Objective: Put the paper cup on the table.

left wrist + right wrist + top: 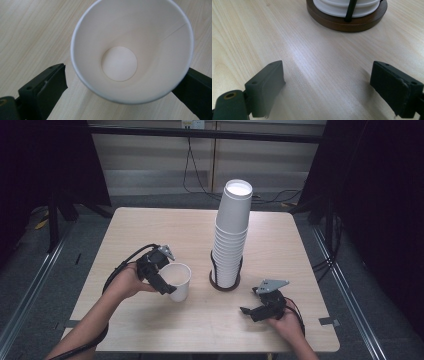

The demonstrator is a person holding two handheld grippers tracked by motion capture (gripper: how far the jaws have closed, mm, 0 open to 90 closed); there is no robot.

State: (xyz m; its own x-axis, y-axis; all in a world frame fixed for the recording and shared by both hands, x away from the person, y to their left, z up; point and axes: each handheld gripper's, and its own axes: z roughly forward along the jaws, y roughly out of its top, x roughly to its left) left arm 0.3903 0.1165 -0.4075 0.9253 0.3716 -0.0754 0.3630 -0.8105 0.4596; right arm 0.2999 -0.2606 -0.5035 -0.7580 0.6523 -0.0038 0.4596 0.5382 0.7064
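A single white paper cup stands upright on the table at the left of centre. My left gripper reaches around it from the left. In the left gripper view I look down into the empty cup, with my left gripper straddling it: the left jaw stands clear of the cup wall, the right jaw sits at its edge, so the jaws are open. A tall stack of white cups rises from a round brown holder. My right gripper rests open near the front right, nothing between its jaws.
The light wooden table has bare room behind and left of the stack. In the right gripper view the brown holder with its black upright rod lies just ahead. Cables trail from both grippers. Dark floor and metal rails surround the table.
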